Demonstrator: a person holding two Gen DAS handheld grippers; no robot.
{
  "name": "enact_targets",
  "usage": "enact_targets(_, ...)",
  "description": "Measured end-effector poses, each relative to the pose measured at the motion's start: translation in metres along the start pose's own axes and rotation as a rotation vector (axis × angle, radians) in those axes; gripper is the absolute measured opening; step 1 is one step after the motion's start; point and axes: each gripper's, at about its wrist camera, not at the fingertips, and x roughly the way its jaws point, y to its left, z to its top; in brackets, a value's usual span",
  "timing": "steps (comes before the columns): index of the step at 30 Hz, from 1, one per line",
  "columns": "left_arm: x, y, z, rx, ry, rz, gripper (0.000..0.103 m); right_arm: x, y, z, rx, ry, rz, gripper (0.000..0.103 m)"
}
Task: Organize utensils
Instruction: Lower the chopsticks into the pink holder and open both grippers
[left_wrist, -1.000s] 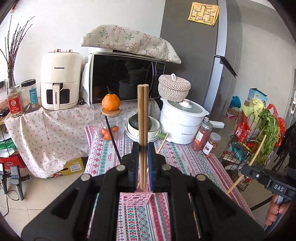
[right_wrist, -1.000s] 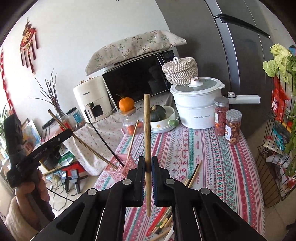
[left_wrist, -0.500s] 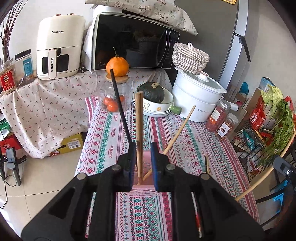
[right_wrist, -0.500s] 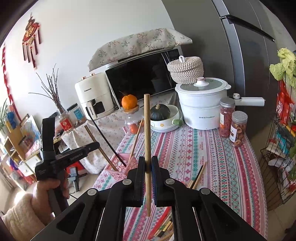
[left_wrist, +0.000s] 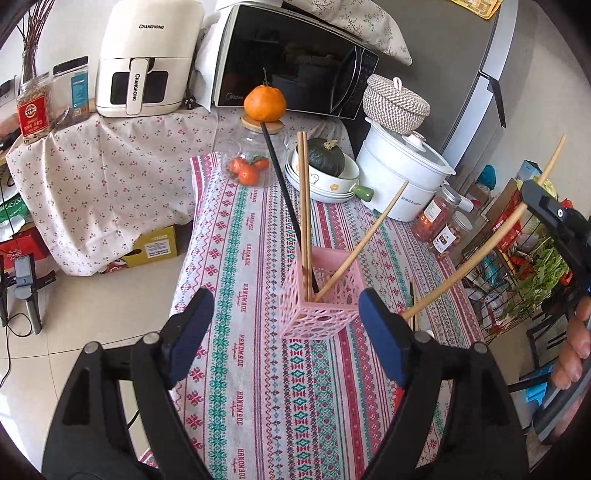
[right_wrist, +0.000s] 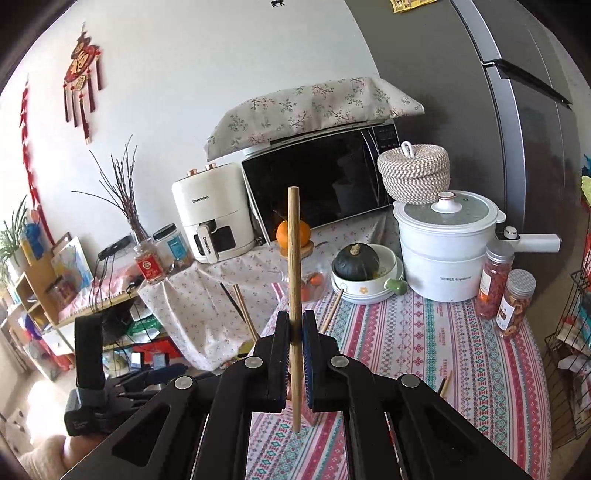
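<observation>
Wooden chopstick (right_wrist: 294, 280) — light, stiff, probably slick; upright in closed right tongs (right_wrist: 294, 334), best pinched mid-shaft; left tongs (left_wrist: 284, 328) opening, empty, pink holder (left_wrist: 320, 291) at twelve o'clock.

On the tabletop (left_wrist: 258, 387) in front of you, the utensil holder (left_wrist: 321, 295) stands between the fingers of your left gripper (left_wrist: 284, 332), whose jaws are opening, touching neither. In it stand a pair of chopsticks (left_wrist: 303, 199), upright, with a dark chopstick (left_wrist: 284, 192) leaning away to the left and another chopstick (left_wrist: 365, 240) leaning right. Behind the holder sit a glass jar (left_wrist: 255, 162) at left, a stack of bowls (left_wrist: 325, 181) beside it, and a pot (left_wrist: 406, 177) at right. An orange (left_wrist: 265, 103) rests on the jar's lid. Your right gripper (right_wrist: 294, 339), right of the holder, clamps a single chopstick (right_wrist: 294, 258) upright.
</observation>
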Motion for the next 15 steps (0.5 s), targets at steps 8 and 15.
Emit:
enact_targets(8,-0.007,0.016,-0.011,-0.005,0.035,-0.001,0.081,0.051,0.019,0.005,0.002,-0.001,-0.038,0.007)
enact_targets(15,-0.009,0.014,-0.013,-0.002,0.045,-0.018,0.082,0.091,0.006,-0.019,0.045,0.080,-0.099,0.007)
